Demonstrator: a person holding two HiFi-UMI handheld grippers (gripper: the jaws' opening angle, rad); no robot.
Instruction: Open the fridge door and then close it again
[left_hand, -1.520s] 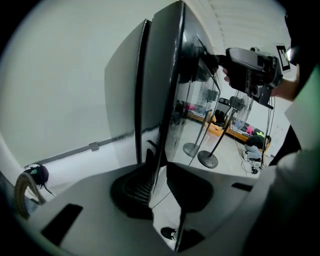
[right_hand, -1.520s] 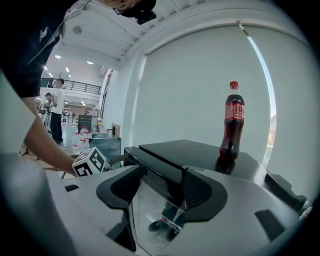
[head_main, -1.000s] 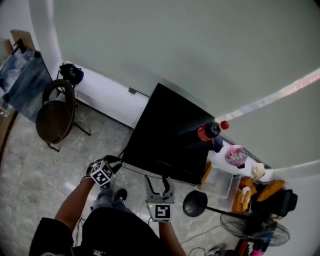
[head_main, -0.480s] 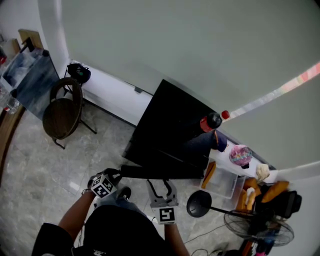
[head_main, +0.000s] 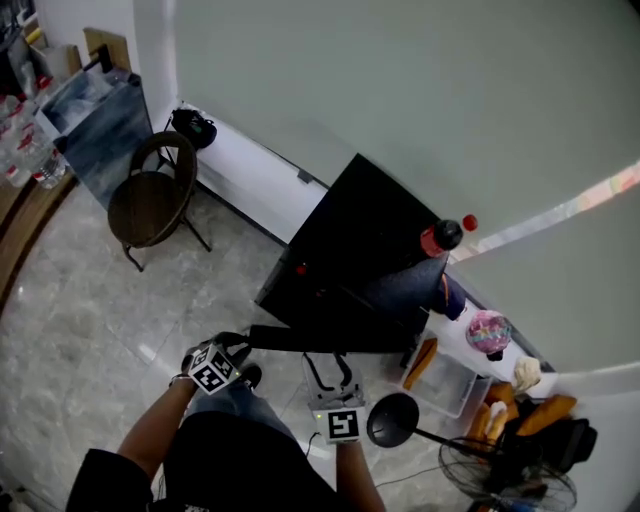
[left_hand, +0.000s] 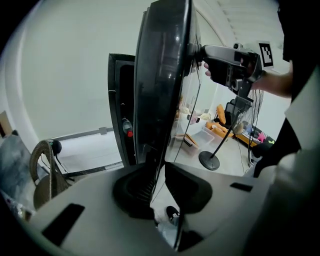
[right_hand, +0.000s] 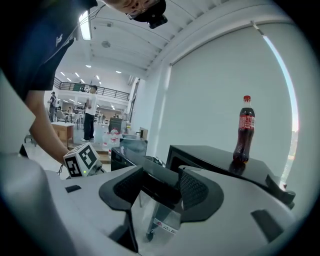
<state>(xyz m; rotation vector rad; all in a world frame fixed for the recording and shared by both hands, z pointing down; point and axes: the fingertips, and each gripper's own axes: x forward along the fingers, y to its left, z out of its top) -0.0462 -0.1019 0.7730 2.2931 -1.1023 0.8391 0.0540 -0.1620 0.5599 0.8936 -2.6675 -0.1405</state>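
Left tool: clamped on the free edge of the fridge door, out in front of the fridge.
Right tool: pinched on the door's top rail, about midway along it.
Change: a second ago the door lay against the fridge front, and it now stands swung out with a gap. The opening half looks well along, so closing remains.
Near edge: stand base sits before the fridge's right corner, where a wider swing would probably meet it.
Open room: bare floor left of the fridge, out to the chair.
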